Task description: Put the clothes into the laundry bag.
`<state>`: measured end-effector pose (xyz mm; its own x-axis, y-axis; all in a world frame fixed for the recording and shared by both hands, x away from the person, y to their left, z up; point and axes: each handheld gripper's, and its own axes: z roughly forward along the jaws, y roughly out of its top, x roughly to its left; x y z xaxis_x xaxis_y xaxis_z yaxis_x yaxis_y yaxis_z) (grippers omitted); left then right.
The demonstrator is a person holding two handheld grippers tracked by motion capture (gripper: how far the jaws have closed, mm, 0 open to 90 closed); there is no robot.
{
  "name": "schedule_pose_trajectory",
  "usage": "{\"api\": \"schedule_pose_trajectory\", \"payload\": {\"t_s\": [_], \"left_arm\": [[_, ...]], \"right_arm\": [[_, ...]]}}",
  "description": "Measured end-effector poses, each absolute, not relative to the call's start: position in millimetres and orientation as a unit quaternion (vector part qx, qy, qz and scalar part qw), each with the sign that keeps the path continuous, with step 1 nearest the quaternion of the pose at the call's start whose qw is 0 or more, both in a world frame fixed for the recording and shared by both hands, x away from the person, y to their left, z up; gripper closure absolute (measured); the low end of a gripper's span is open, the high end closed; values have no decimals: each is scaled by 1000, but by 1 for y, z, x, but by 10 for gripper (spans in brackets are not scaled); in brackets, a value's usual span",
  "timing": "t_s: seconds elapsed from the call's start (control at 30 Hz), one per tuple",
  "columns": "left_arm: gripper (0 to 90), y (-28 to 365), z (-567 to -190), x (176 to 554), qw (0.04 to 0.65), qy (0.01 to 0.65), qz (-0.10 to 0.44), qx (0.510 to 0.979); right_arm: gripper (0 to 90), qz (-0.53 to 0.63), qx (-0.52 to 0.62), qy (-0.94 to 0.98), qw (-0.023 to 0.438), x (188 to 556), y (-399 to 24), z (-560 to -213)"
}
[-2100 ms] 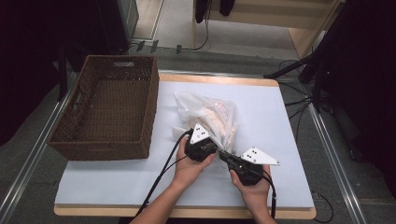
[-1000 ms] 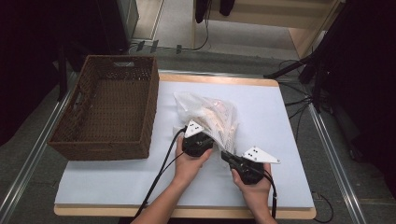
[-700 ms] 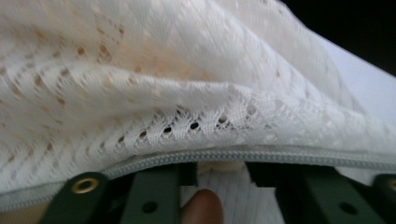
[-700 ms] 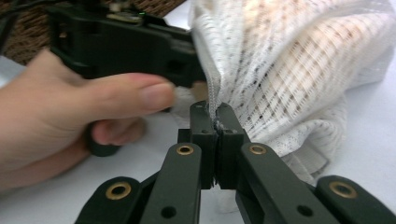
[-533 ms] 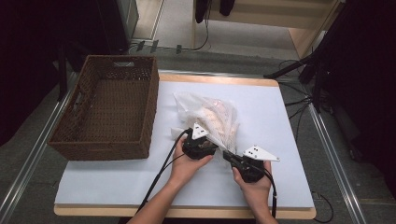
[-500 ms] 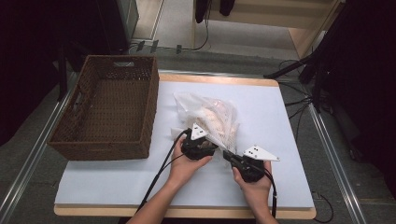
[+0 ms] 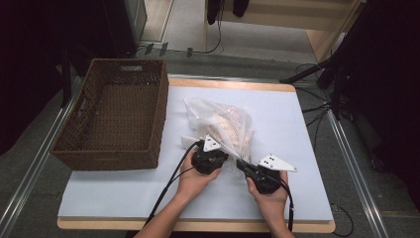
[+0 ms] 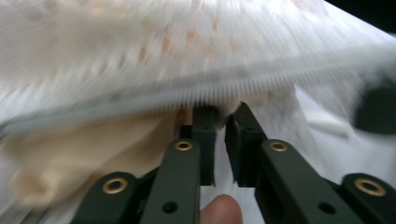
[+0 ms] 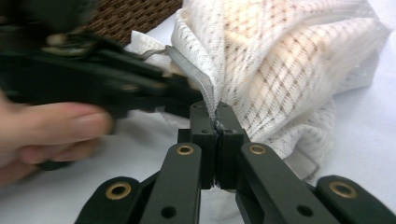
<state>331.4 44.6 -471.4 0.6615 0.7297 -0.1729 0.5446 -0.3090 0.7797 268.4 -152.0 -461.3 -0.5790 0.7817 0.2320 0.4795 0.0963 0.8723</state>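
A white mesh bag (image 7: 225, 124) with pale beige contents lies on the white table top (image 7: 297, 114). Its grey zipper (image 8: 201, 88) runs across the left gripper view. My left gripper (image 7: 228, 154) is at the bag's near edge. Its jaws have just been closing and now pinch mesh fabric under the zipper (image 8: 220, 116). My right gripper (image 7: 239, 163) is shut on the bag's edge beside the zipper (image 9: 216, 109). The left gripper (image 9: 187, 100) reaches in from the left, close to the right gripper's tips.
A brown wicker basket (image 7: 119, 153) stands on the table's left side, a hand's width from the bag. Cables lie on the floor to the right of the table. Bare table top lies right of the bag and in front of the hands.
The left gripper has shifted a little toward the person along the bag's near edge. The right gripper and the bag have stayed in place.
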Motion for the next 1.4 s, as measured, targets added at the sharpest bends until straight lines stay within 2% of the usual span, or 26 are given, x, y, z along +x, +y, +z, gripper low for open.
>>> {"api": "schedule_pose_trajectory", "payload": {"t_s": [0.07,0.2,0.3,0.4,0.43,0.5,0.53,0.63,0.77,0.87,0.93,1.17,1.4], "left_arm": [[893,34,-470,339,437,400,99,799],[899,30,-457,344,484,398,125,769],[898,26,-465,349,459,412,140,775],[887,23,-479,359,422,423,89,797],[878,23,-479,358,419,419,94,800],[833,23,-478,356,414,408,93,809],[745,26,-478,350,419,395,93,812],[638,36,-477,342,426,397,95,807],[589,53,-476,332,432,397,101,804],[589,62,-476,327,436,399,104,800],[588,72,-475,322,439,405,110,794],[602,101,-470,310,442,428,148,774],[601,121,-467,301,445,435,168,765]], "right_arm": [[892,513,432,727,146,267,-150,-461],[892,516,432,724,150,266,-153,-459],[892,517,435,722,148,267,-155,-459],[892,511,439,725,146,269,-156,-463],[892,510,439,725,146,269,-156,-464],[892,510,441,724,147,270,-157,-463],[892,509,443,723,147,270,-157,-463],[892,509,443,723,146,270,-158,-464],[890,512,441,723,146,270,-157,-464],[886,514,438,723,146,270,-157,-464],[852,519,437,721,144,270,-157,-463],[596,521,442,713,158,259,-166,-462],[583,507,465,710,153,250,-174,-466]]}}
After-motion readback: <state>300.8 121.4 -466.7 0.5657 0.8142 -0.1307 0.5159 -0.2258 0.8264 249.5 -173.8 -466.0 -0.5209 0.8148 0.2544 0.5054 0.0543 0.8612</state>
